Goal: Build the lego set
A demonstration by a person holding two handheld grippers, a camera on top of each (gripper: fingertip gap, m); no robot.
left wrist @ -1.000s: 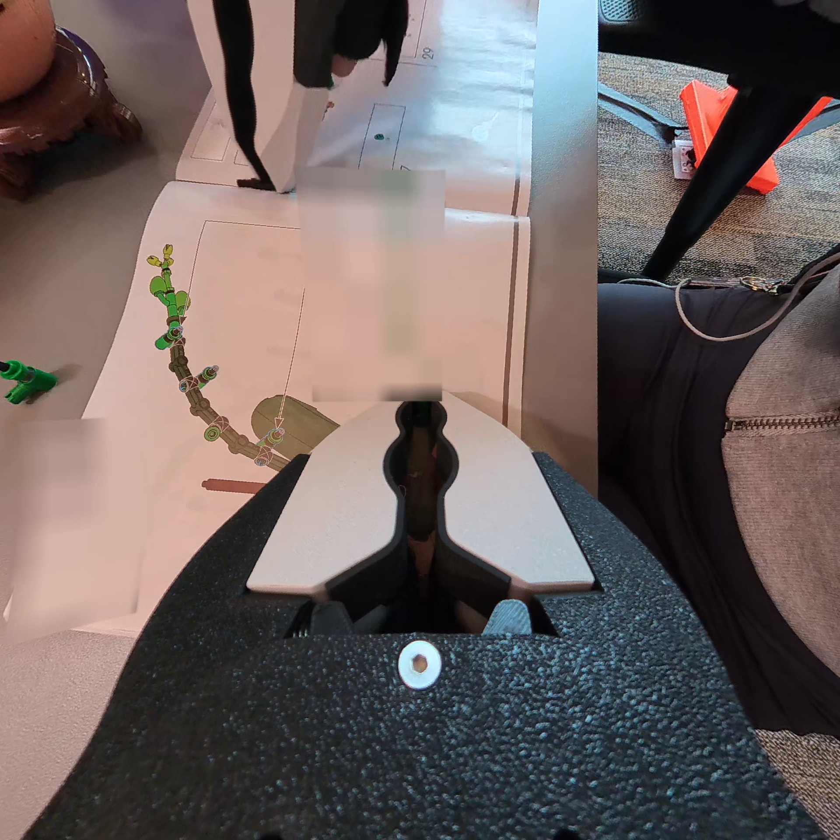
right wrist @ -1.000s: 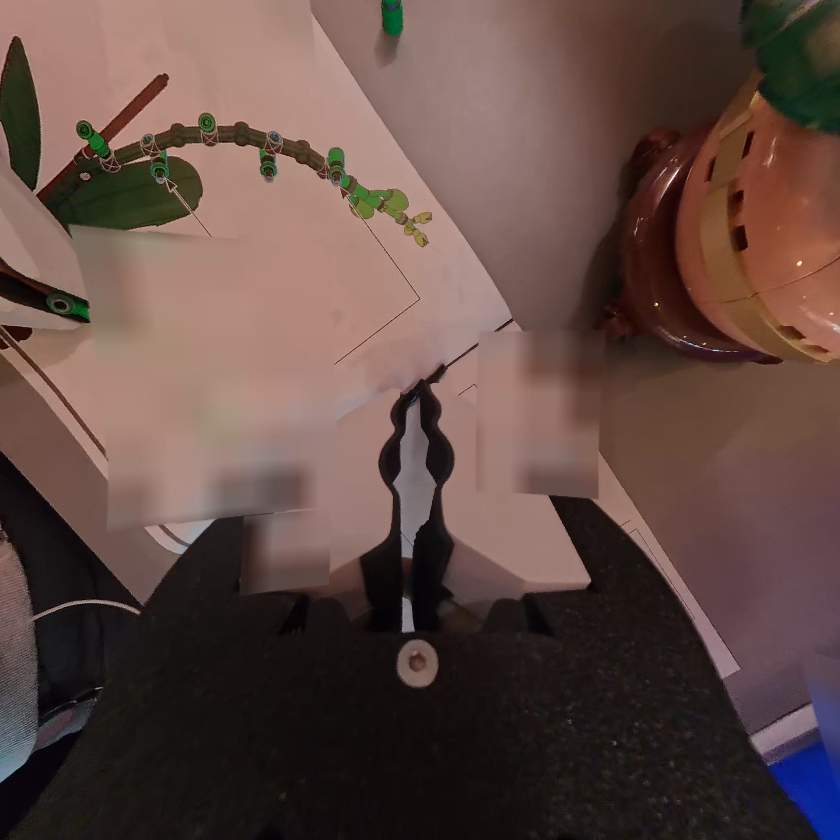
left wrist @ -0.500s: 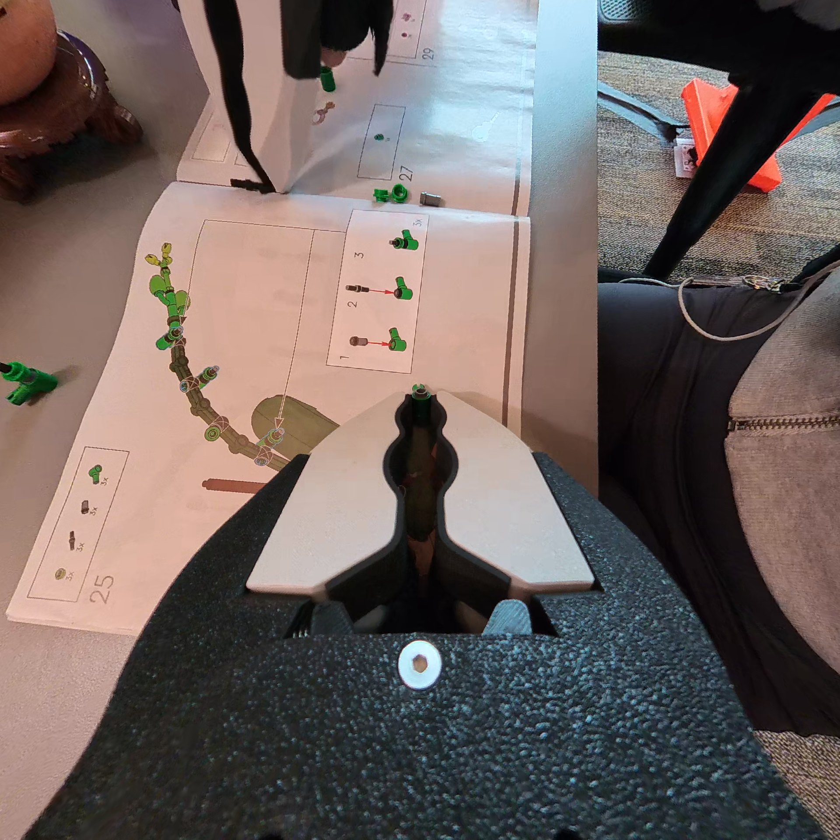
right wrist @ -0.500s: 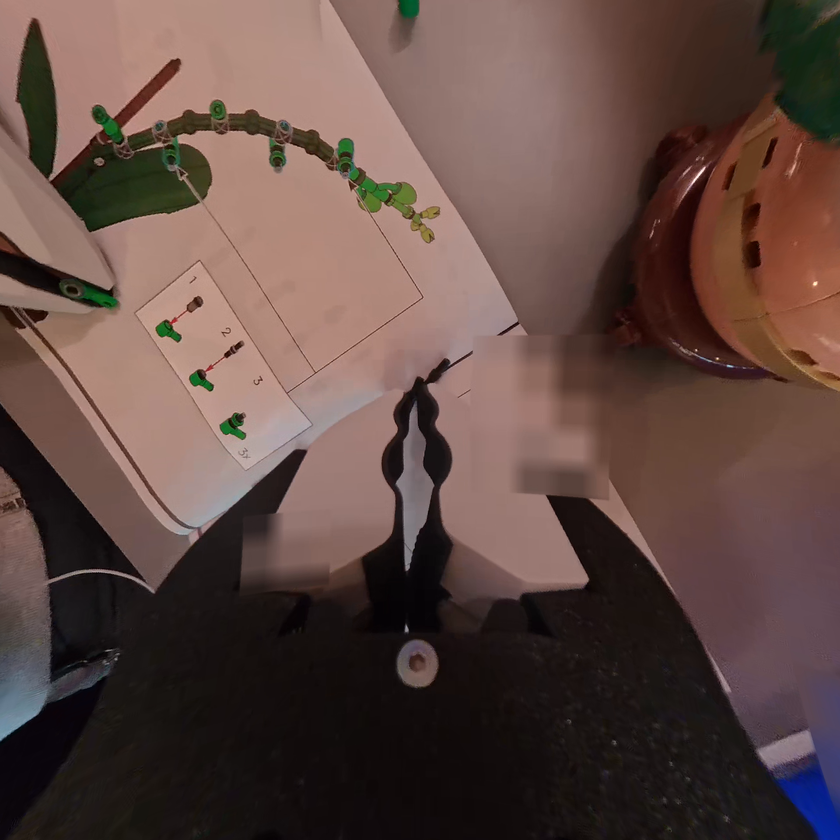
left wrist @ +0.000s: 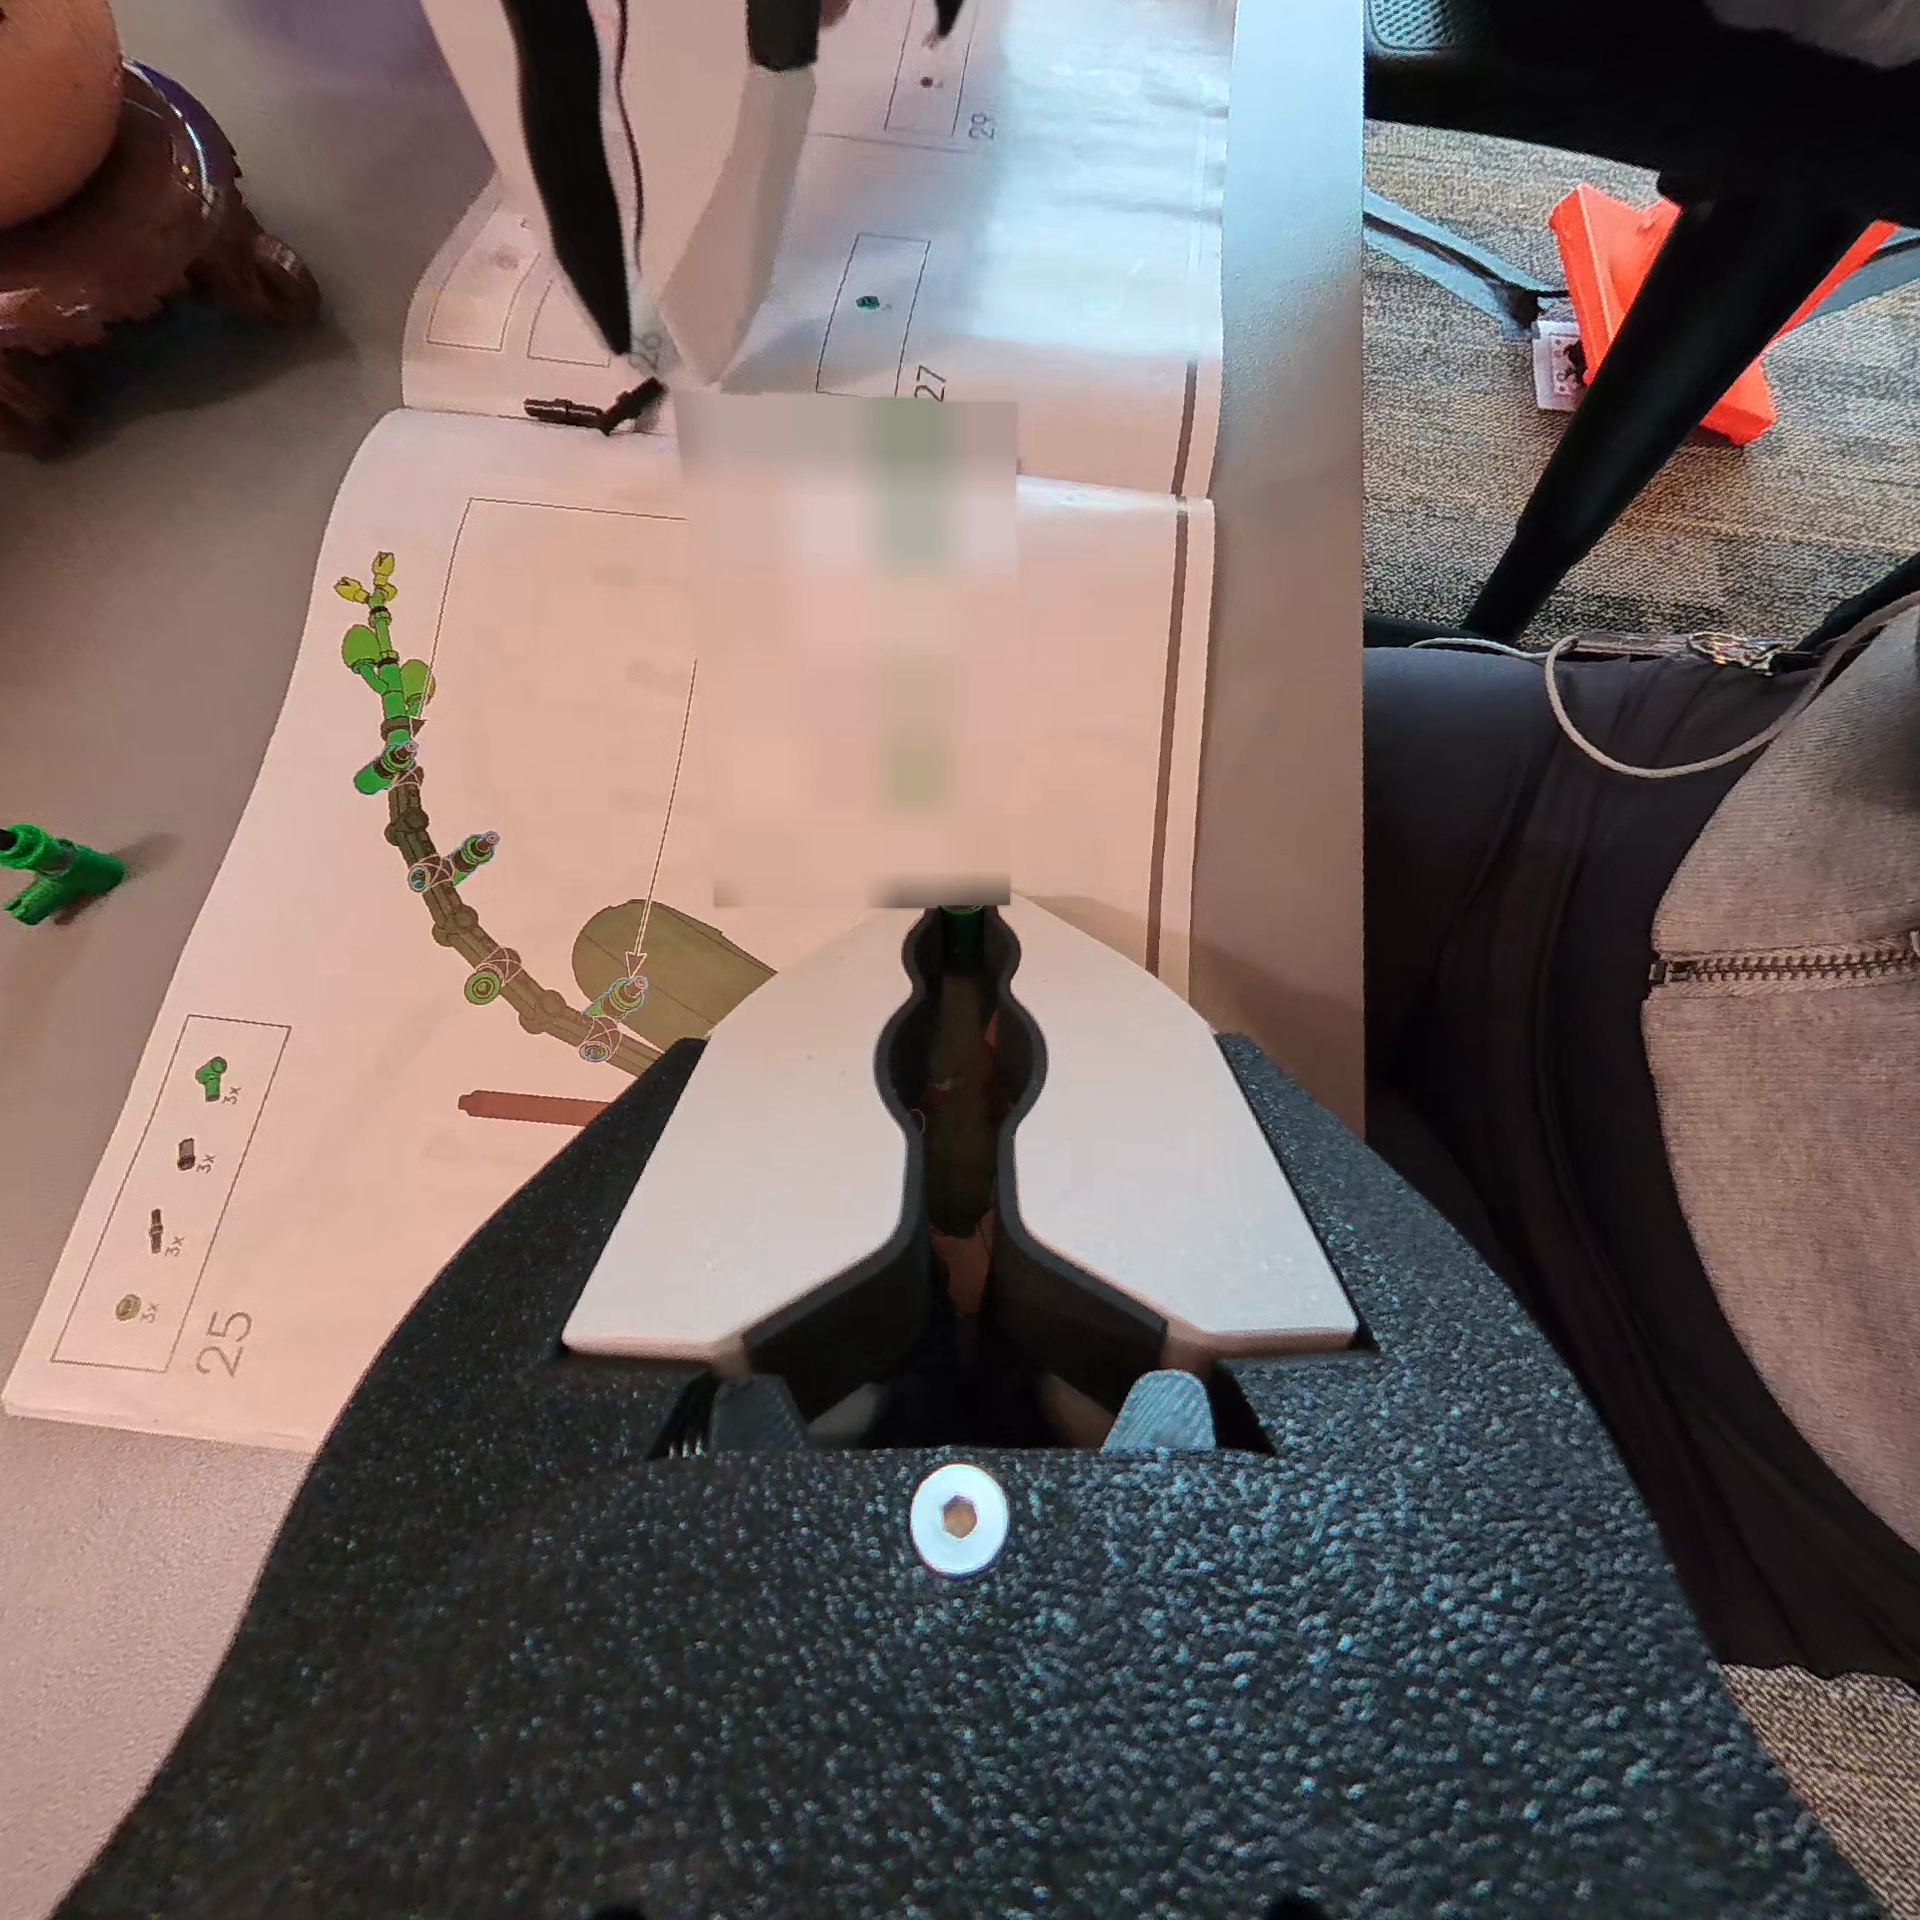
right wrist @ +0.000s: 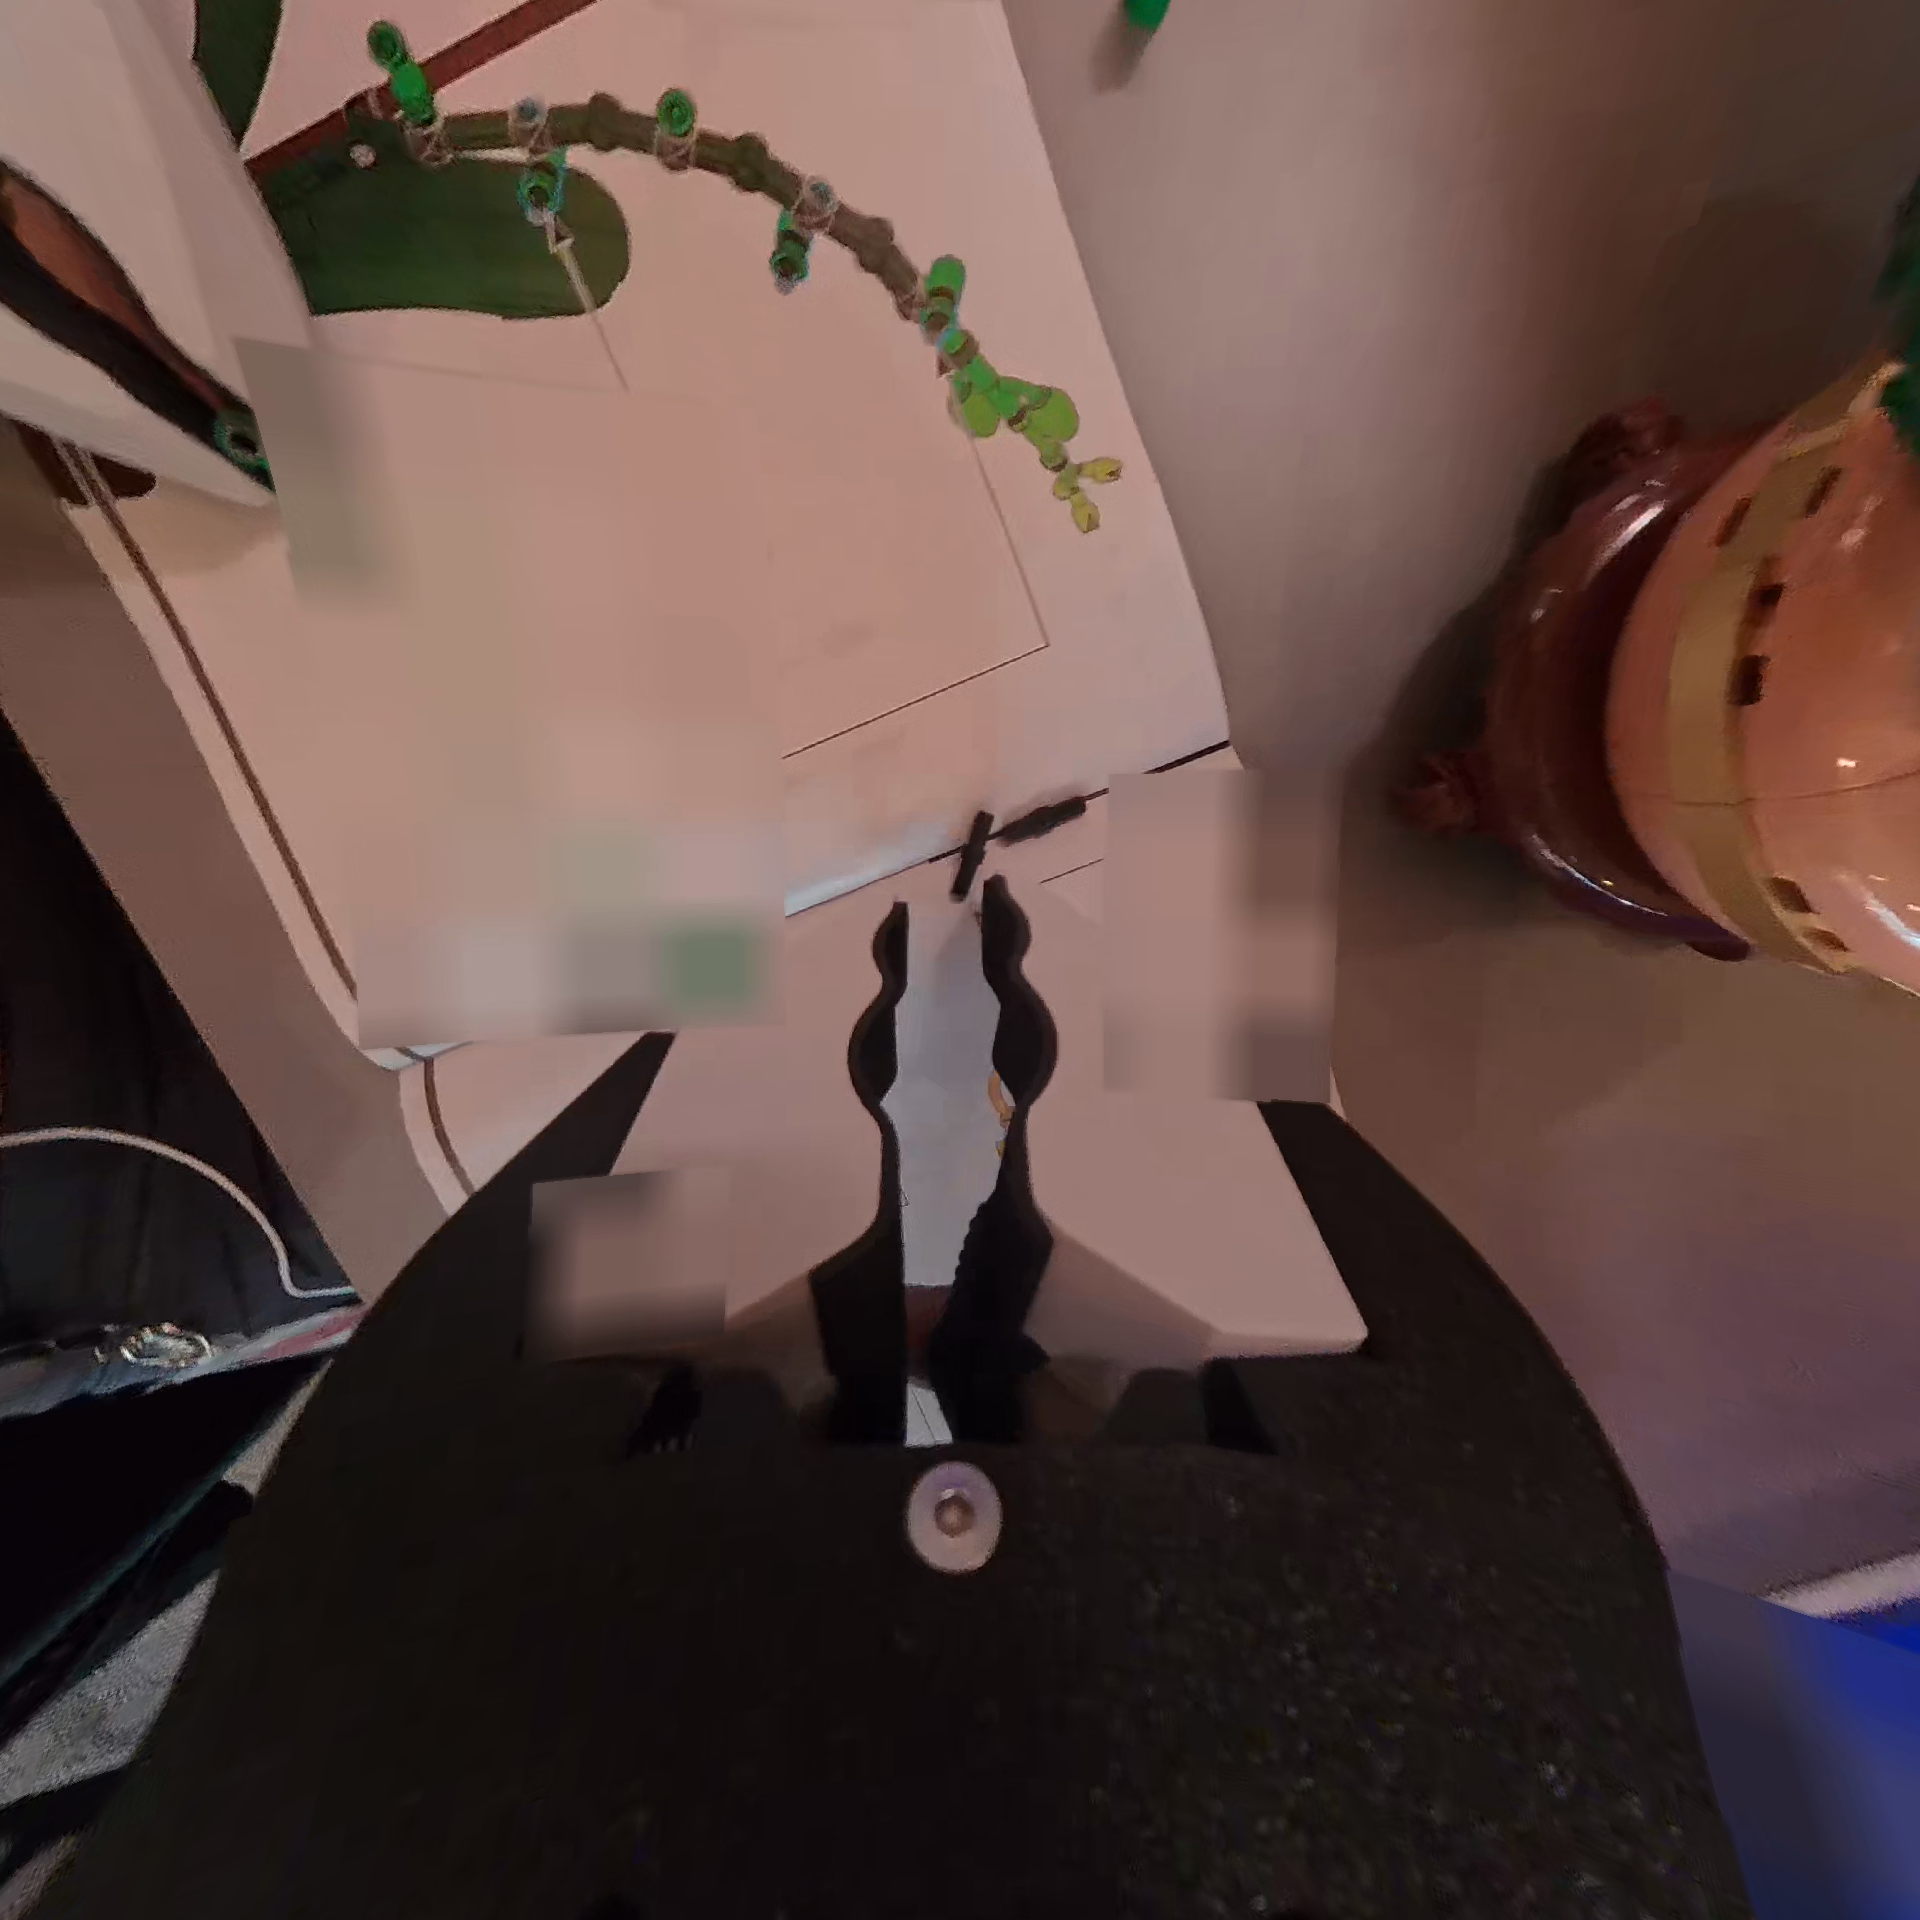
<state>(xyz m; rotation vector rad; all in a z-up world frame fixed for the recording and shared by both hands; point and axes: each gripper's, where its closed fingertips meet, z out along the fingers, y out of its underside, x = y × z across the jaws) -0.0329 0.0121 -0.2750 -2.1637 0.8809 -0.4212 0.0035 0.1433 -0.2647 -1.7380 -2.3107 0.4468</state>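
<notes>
Pale pink paper fills most of what I see: an open instruction booklet [left wrist: 582, 1039] lying on a grey table [left wrist: 156, 582], its near page printed with a curved brown and green stem. My left gripper [left wrist: 961, 920] hangs low over that page near the table's edge, and its two pale fingers [left wrist: 790, 1122] are clenched on a thin stem piece [left wrist: 958, 1081], dark olive-brown with a bright green end that peeps out at the fingertips; the piece runs back along the narrow slot between them. My right gripper [right wrist: 943, 896] is over the booklet's fold, farther up the table, and its jaws stand apart with only paper showing between the black wavy pads [right wrist: 1013, 997]; they grasp nothing. Just ahead of its tips lies a small black pin [right wrist: 971, 857], slanted across the fold, with a second dark, blurred pin [right wrist: 1044, 821] just beside it on the crease; neither pad touches them. From the left view the same pins [left wrist: 587, 407] lie on the fold below the right gripper's blurred fingers. A small green connector [left wrist: 52, 868] lies on the bare table to the left of the booklet. A glossy brown stand bearing a pinkish round pot [right wrist: 1766, 748] sits at the table's far side, near my right gripper.
</notes>
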